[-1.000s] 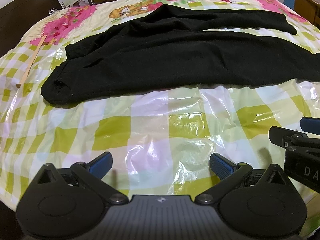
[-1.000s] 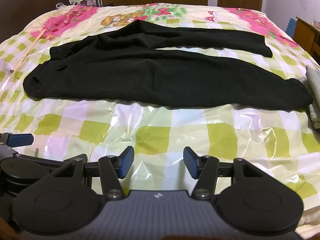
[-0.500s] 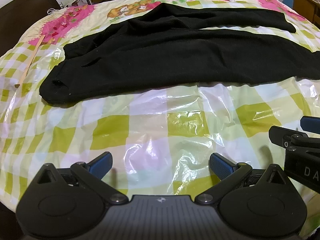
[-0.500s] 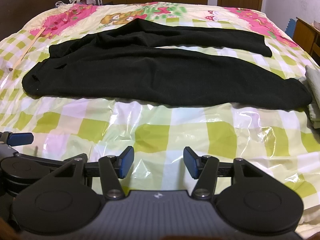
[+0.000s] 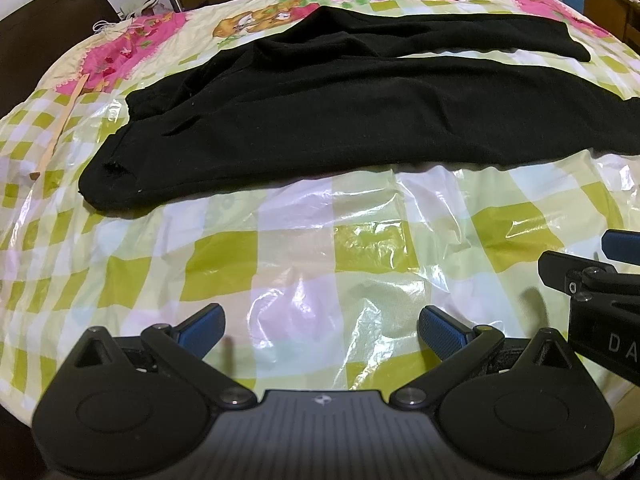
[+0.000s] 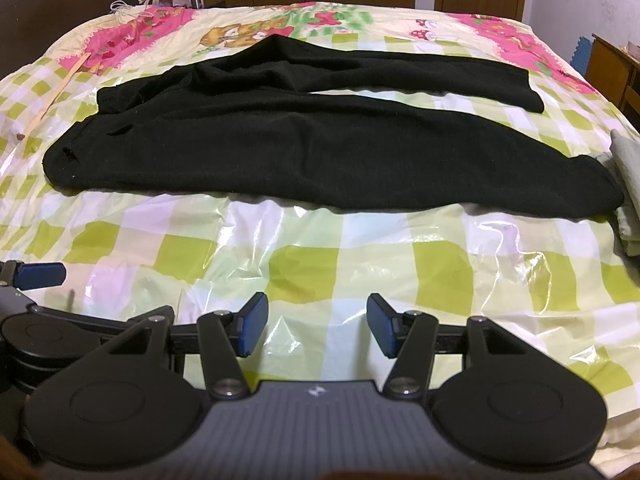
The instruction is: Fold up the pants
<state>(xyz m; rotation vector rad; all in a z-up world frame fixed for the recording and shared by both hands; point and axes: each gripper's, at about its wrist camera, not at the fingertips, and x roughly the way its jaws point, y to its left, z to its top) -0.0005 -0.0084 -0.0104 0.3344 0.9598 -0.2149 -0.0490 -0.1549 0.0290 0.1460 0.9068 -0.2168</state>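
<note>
Black pants [image 5: 360,120] [image 6: 312,140] lie spread flat across the bed, waistband at the left and both legs running to the right, a narrow gap between the legs. My left gripper [image 5: 322,330] hovers open over the shiny checked cover, well short of the pants' near edge, nothing between its blue pads [image 5: 202,326]. My right gripper [image 6: 318,326] is also open and empty, over the cover in front of the near leg. In the left wrist view a part of the right gripper shows at the right edge; in the right wrist view a left pad shows at the left edge.
A green and white checked plastic sheet [image 6: 360,264] covers the bed's near half; a pink and cartoon-print quilt [image 6: 120,36] lies beyond. A thin wooden stick [image 5: 60,128] rests at the left. Folded pale cloth [image 6: 628,196] sits at the right edge. Wooden wardrobe and door stand behind.
</note>
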